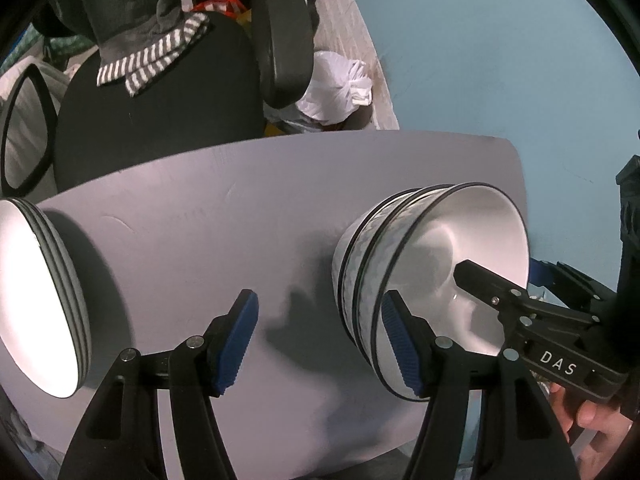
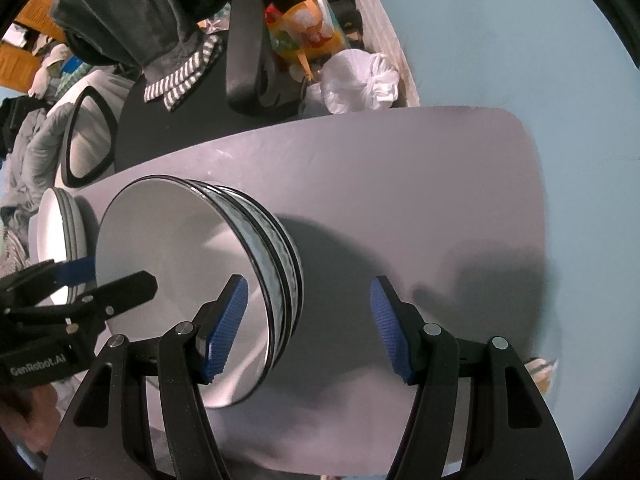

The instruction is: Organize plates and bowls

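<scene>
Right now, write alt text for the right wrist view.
A stack of bowls with patterned sides stands on a grey table, straddled by the open right gripper, one blue-padded finger inside the top bowl. The left gripper reaches in beside it; a stack of plates sits behind.

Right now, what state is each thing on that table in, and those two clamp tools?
Bowls: three nested in one stack, upright on the table.
Plates: stacked near the table's edge, apart from the bowls.
Left gripper: open, one finger outside the bowls' wall, nothing pinched.
Right gripper: open, one finger inside the top bowl, one outside.
Table: bare between the stacks.
</scene>
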A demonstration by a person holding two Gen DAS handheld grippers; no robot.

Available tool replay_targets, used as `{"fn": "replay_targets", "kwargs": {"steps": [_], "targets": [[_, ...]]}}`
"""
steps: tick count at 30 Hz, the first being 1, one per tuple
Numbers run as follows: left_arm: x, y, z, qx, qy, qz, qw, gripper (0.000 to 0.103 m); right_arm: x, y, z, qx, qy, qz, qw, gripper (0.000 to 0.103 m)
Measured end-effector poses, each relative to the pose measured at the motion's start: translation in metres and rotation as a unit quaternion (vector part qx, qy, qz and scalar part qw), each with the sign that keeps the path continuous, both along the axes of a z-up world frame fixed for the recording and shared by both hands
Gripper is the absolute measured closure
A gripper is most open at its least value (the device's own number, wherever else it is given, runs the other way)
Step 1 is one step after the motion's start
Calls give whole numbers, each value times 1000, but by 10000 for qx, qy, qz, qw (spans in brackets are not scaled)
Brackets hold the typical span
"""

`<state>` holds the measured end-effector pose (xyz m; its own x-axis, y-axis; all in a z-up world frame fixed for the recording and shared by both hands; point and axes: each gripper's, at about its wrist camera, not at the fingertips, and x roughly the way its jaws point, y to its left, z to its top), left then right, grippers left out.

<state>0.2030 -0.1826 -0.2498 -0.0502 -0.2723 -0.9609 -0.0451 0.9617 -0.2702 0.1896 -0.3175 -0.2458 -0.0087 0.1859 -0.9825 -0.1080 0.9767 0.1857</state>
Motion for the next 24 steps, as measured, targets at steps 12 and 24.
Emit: {"fn": "replay_targets", "kwargs": {"steps": [12,24], "targets": [[9,5,-13,-242,162,186,9994,38,4,-4,-10,314,112,-295,9990,40],[13,4,-16,-534,220,284,9979,46,6,-1,-11,315,184,-254,9990,41]]}}
